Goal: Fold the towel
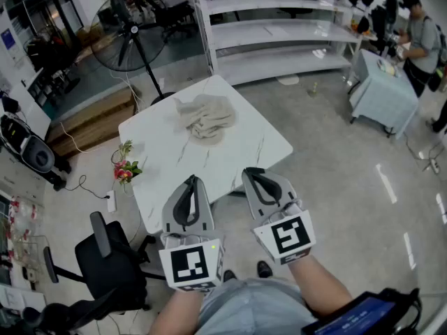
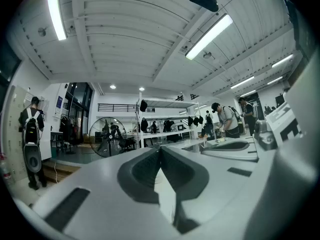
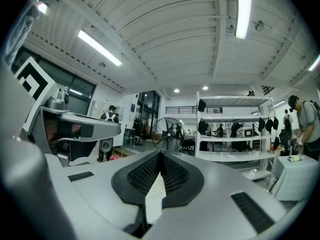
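One crumpled beige cloth towel (image 1: 204, 117): loose heap on far half of white marble-pattern square surface (image 1: 244, 149). Heap slightly wider left to right; no clear end or heading.
Two claws, both clenched, nothing between jaws: left claw (image 1: 190, 181), right claw (image 1: 252, 172). Side by side at surface's near edge, pointing toward towel, well apart from it.
One bunch of red flowers (image 1: 124, 167) just beside surface's left edge.
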A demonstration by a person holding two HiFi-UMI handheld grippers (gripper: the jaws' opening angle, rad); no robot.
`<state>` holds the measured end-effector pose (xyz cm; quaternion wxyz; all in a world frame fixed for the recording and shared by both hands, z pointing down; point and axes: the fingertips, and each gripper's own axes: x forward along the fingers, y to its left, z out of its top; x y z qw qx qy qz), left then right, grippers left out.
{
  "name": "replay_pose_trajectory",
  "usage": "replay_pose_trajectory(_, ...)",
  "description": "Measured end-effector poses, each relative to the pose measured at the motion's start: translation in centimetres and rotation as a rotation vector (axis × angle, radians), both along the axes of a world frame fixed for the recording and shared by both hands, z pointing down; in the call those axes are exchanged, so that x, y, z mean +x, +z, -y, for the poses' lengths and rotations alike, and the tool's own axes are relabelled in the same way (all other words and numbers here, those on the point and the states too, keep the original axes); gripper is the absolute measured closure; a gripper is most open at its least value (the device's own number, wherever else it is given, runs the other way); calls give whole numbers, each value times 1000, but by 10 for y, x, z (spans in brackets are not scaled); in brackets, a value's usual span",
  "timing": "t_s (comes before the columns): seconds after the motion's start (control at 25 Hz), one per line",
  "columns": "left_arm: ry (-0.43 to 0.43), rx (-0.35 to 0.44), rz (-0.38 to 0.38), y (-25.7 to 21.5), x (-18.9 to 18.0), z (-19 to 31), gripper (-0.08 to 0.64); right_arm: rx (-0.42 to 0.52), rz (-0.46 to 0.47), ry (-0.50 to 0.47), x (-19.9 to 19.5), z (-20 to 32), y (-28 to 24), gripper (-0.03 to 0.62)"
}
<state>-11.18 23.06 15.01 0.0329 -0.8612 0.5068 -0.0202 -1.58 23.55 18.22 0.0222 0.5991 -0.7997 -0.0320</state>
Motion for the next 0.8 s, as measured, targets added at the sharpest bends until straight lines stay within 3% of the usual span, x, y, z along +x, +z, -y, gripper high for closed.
replay_pose_trajectory(0.2, -9, -18, 5, 12, 6, -9, 552, 5, -18, -19, 5, -6, 10, 580)
replay_pose_trajectory(0.44, -48, -1, 60, 16, 26, -13, 552, 22, 37, -57, 30, -9, 12, 560)
replay_pose_trajectory(0.64, -128, -71, 82, 35, 31, -13, 552, -18, 32, -117, 39, -1, 29, 558)
replay_pose_trajectory(0.8, -151, -78, 95, 44, 33, -6, 552, -49, 44, -147, 41, 11, 42, 560)
